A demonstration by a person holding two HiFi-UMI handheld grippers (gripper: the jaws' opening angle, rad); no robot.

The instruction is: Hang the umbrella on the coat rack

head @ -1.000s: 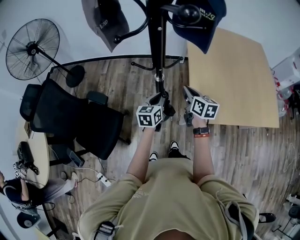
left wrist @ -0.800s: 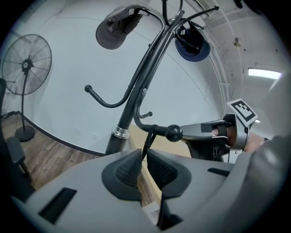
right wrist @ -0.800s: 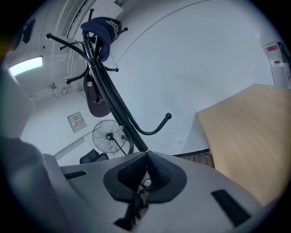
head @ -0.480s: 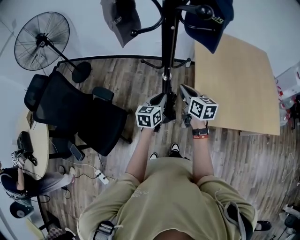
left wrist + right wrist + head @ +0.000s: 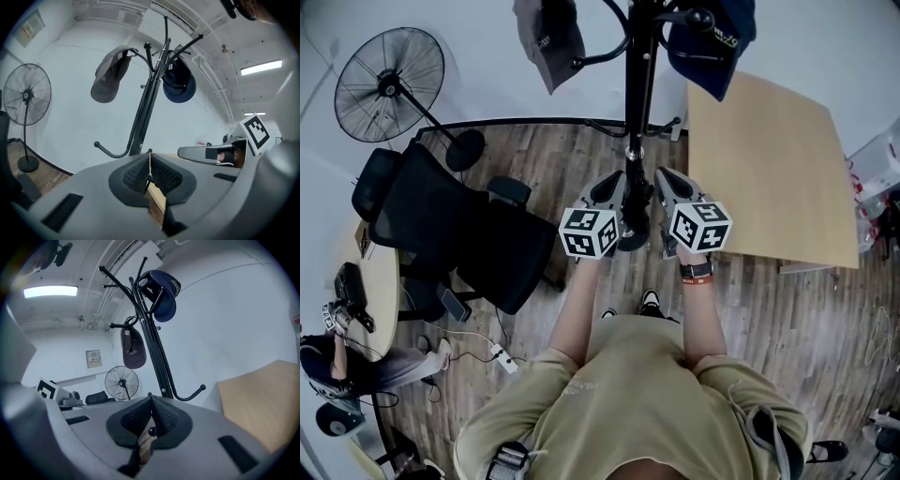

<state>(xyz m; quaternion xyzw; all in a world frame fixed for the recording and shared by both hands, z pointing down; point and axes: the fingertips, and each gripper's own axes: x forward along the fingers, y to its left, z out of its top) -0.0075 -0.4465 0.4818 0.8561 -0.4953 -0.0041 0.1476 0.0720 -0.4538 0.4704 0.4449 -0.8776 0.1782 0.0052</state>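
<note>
The black coat rack [image 5: 639,84] stands straight ahead of me; its pole also fills the left gripper view [image 5: 145,112] and the right gripper view [image 5: 154,348]. A grey cap [image 5: 548,37] and a navy cap [image 5: 712,47] hang on its upper arms, and a lower hook [image 5: 190,394] curves out bare. No umbrella shows in any view. My left gripper [image 5: 614,185] and right gripper [image 5: 664,180] are side by side close to the pole, above a round dark part [image 5: 633,232] at its foot. Both are shut with nothing between the jaws [image 5: 149,154] [image 5: 151,398].
A light wooden table [image 5: 769,159] stands right of the rack. A black office chair [image 5: 459,234] and a standing fan [image 5: 389,84] are on the left. A person [image 5: 337,370] sits by a round table at the lower left, with cables on the wood floor.
Both grippers have risen and moved forward, closer to the rack's pole. Their jaws have stayed shut.
</note>
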